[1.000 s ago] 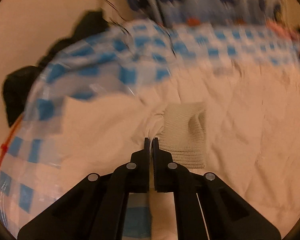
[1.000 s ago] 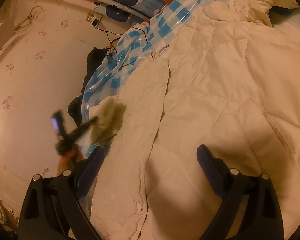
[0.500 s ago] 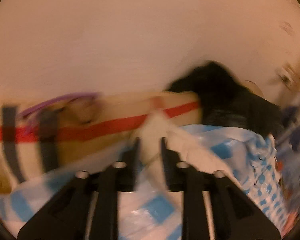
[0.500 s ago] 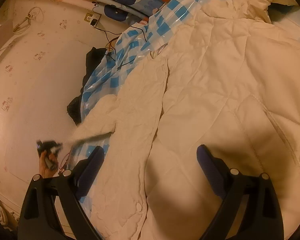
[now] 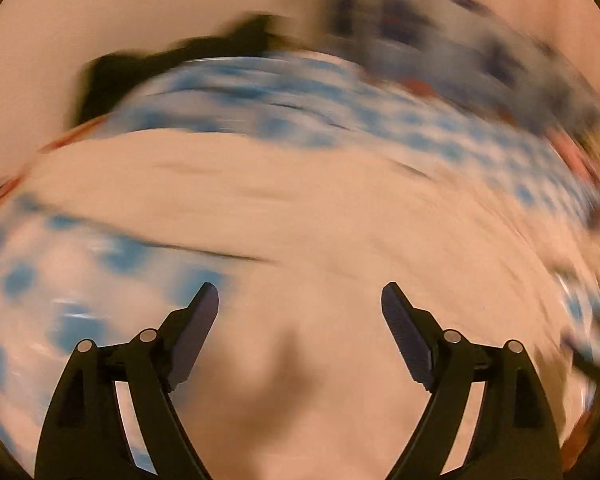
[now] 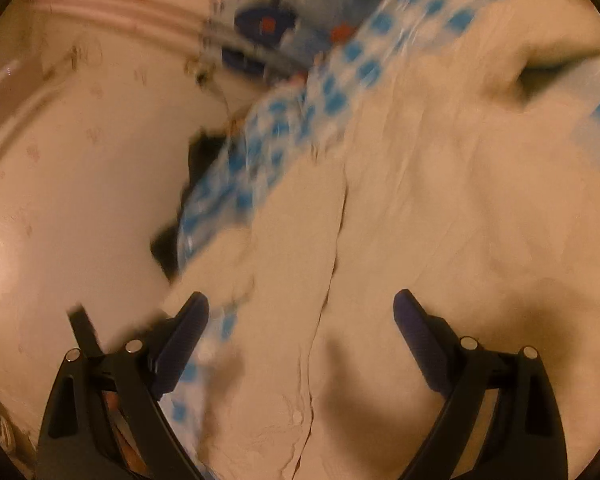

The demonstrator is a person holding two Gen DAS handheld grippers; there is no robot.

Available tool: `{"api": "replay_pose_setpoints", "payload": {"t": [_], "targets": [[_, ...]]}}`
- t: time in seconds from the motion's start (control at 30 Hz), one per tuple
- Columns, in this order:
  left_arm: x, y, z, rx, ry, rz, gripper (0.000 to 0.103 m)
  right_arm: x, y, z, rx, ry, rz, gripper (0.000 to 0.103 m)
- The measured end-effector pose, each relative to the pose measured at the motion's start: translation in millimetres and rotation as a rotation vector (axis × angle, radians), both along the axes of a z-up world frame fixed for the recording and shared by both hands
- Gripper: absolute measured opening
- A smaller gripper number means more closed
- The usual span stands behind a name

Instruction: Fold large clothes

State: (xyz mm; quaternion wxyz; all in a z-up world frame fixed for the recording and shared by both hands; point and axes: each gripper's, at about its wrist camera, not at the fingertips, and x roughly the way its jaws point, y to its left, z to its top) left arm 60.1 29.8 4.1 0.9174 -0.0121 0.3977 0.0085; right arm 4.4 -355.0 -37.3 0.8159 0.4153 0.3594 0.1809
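Cream quilted coat (image 6: 440, 208): spread flat over blue-and-white checked plastic sheet (image 6: 284, 128), filling near and right of the right wrist view; front seam running from far centre toward the near edge. Right gripper (image 6: 301, 312): jaws wide, nothing between, poised above the seam, coat just beyond the tips. Left gripper (image 5: 300, 300): jaws wide, just been opening, nothing between; blurred cream coat (image 5: 300, 208) beneath and ahead, checked sheet (image 5: 80, 280) at near left and far. Dark garment (image 6: 196, 152): far left, at sheet edge. No legible brands, labels or writing; frames blurred.
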Motion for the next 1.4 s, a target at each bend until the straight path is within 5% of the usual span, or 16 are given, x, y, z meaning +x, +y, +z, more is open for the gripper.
{"api": "replay_pose_setpoints", "payload": {"t": [0.1,0.27,0.4,0.57,0.9,1.0,1.2,1.4], "targets": [[-6,-102,-11,-0.002,-0.022,-0.188,0.081,-12,-82,14,0.025,0.001,-0.157,0.093],[-19,-178,-22,0.079,-0.104,-0.342,0.088,-22,-230,6,-0.022,0.060,-0.399,0.094],[-5,-184,-23,0.035,-0.090,-0.296,0.088,-8,-327,-13,-0.082,0.117,-0.506,0.094],[4,-179,-27,-0.012,-0.078,-0.265,0.088,22,-392,-39,-0.069,0.168,-0.552,0.094],[4,-187,-42,0.039,-0.043,-0.278,0.088,75,-399,-51,-0.247,0.161,-0.504,0.092],[4,-189,-45,0.037,-0.034,-0.282,0.088,83,-393,-48,-0.308,0.184,-0.477,0.035],[4,-181,-38,0.014,-0.042,-0.260,0.088,72,-388,-26,-0.248,0.113,-0.491,0.027],[-6,-172,-15,0.054,-0.129,-0.221,0.088,73,-366,37,-0.237,0.008,-0.481,0.027]]}}
